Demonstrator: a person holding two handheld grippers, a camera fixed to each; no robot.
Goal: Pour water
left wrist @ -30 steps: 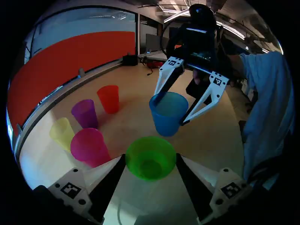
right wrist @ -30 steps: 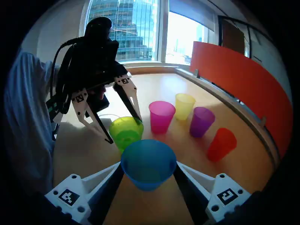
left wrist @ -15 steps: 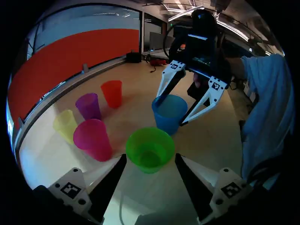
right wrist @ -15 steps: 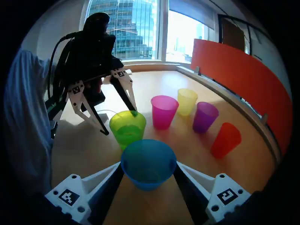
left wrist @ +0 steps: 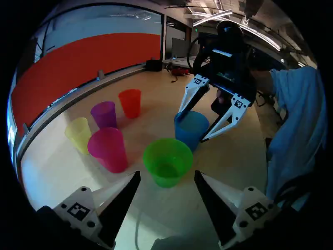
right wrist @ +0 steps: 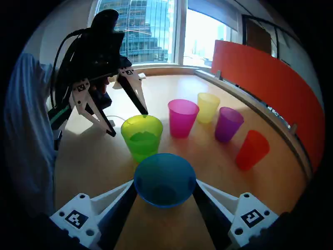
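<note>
A green cup (left wrist: 167, 161) with water in it stands on the wooden table (left wrist: 233, 154), just ahead of my left gripper (left wrist: 166, 173). That gripper is open, with a gap between each finger and the cup. In the right gripper view the green cup (right wrist: 141, 136) sits in front of the left gripper (right wrist: 129, 123). My right gripper (right wrist: 165, 183) is shut on a blue cup (right wrist: 164, 180), held upright just above the table. From the left gripper view, the right gripper (left wrist: 191, 130) has a finger on either side of the blue cup (left wrist: 190, 128).
Pink (left wrist: 108, 148), yellow (left wrist: 78, 134), purple (left wrist: 104, 114) and red (left wrist: 130, 103) cups stand in a curved row on the left. An orange wall panel (left wrist: 75, 66) runs along the table's far edge. A person's light-blue sleeve (left wrist: 295, 125) is at the right.
My left gripper has let go of the green cup and drawn back a little; the cup now stands free. The right gripper still holds the blue cup beside it.
</note>
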